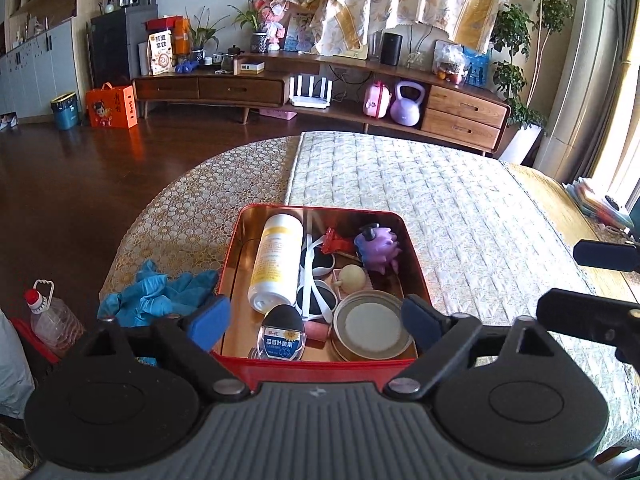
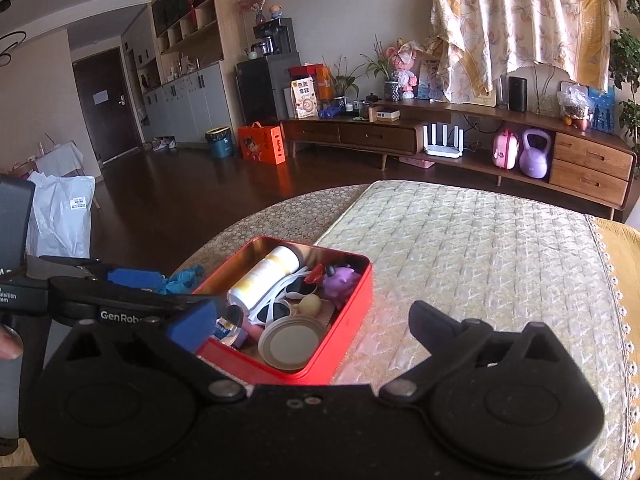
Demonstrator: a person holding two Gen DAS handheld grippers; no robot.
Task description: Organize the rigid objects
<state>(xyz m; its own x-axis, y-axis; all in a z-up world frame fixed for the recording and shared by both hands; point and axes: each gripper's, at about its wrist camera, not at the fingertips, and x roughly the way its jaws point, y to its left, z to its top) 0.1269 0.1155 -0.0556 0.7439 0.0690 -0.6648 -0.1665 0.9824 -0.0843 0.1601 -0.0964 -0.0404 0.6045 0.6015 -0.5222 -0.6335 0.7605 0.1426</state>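
Observation:
A red tin box [image 1: 240, 240] [image 2: 348, 312] lies on the quilted table. Inside it lie a white bottle [image 1: 276, 260] [image 2: 264, 276], white sunglasses [image 1: 314, 276] [image 2: 280, 300], a purple toy [image 1: 380, 246] [image 2: 340, 280], a red clip [image 1: 334, 238], a pale ball [image 1: 352, 278] [image 2: 310, 304], a round tin lid [image 1: 372, 326] [image 2: 290, 342] and a small dark-capped bottle [image 1: 282, 334]. My left gripper [image 1: 318, 322] stands open over the box's near edge, nothing between its fingers. My right gripper [image 2: 310, 326] is open to the right of the box, also with nothing in it.
Blue gloves [image 1: 156, 294] [image 2: 182, 280] lie left of the box. A plastic bottle with a red cap [image 1: 50, 316] stands lower left. The quilted cloth [image 1: 460, 216] stretches right and back. Stacked items [image 1: 600, 200] sit at the far right edge.

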